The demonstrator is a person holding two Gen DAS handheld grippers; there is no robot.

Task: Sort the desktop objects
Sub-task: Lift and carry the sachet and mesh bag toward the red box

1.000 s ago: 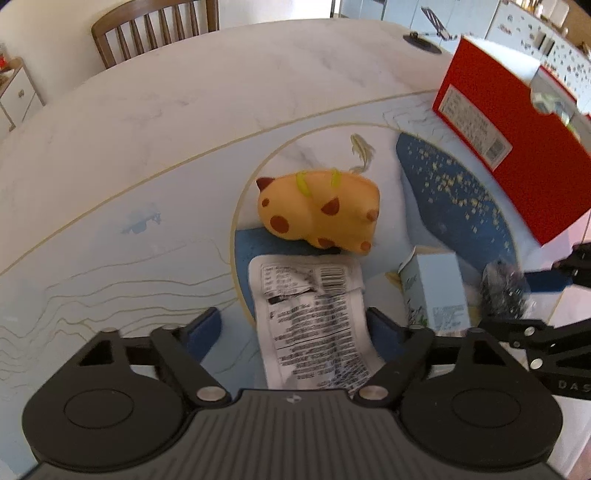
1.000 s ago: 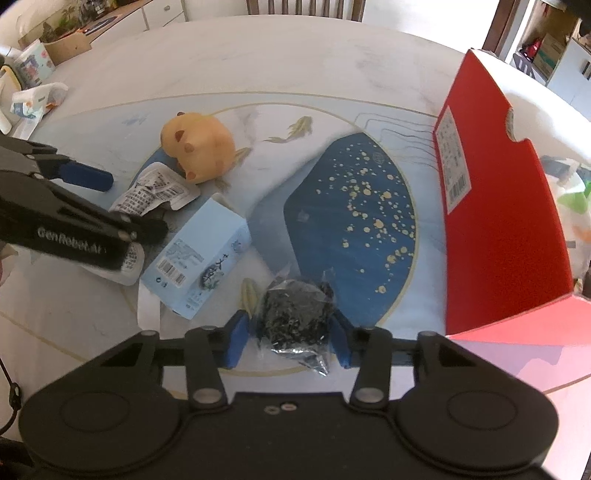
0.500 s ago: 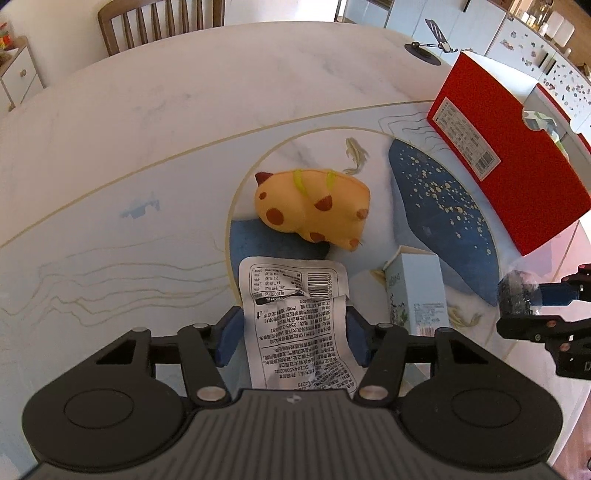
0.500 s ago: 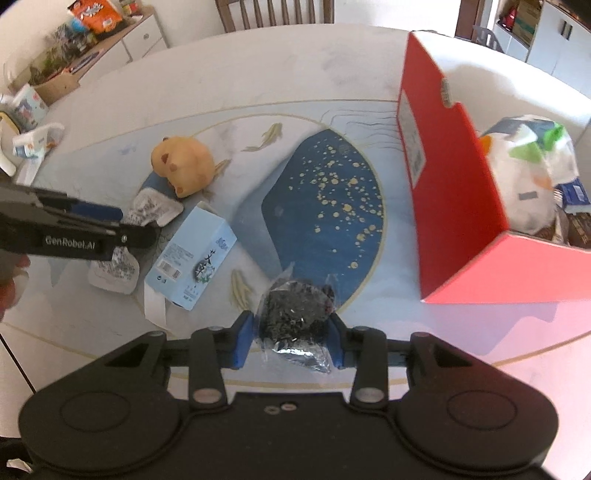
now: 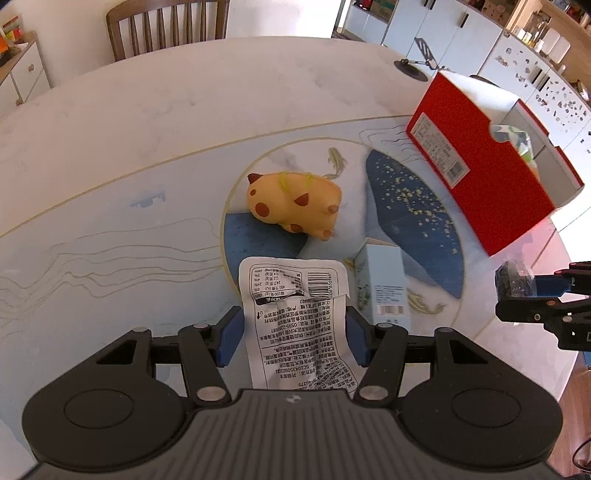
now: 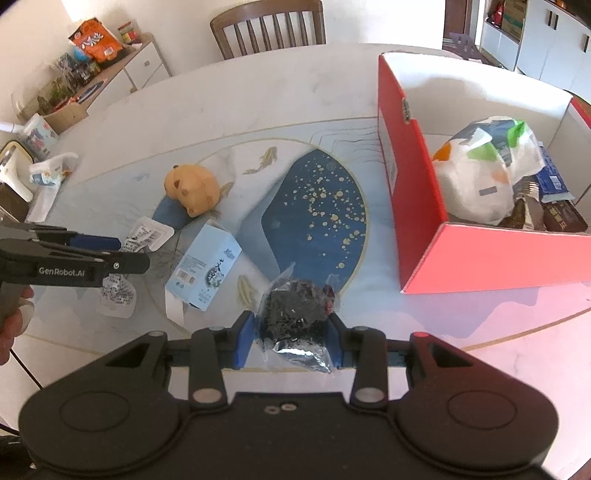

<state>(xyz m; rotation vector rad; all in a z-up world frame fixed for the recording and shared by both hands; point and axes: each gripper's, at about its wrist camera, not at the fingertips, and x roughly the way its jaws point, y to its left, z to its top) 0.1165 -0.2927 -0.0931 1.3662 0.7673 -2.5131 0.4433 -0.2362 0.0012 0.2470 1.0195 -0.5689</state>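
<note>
A white printed sachet [image 5: 295,317] is being gripped between the blue pads of the left gripper [image 5: 293,338] at the lower centre of the left wrist view, its upper end being held raised over the table mat [image 5: 110,258]. A clear bag of dark contents [image 6: 295,314] is being clamped by the right gripper [image 6: 291,341] at the lower centre of the right wrist view. Just above the sachet in the left view, an orange spotted plush toy [image 5: 295,205] is lying on the mat, and a pale blue carton [image 5: 382,286] is lying just to the sachet's right. At the upper right, a red box [image 6: 410,192] is standing open, with a white wrapped bundle [image 6: 484,177] and dark packets being held inside it. A wooden chair [image 5: 166,27] is being shown beyond the table's far edge.
</note>
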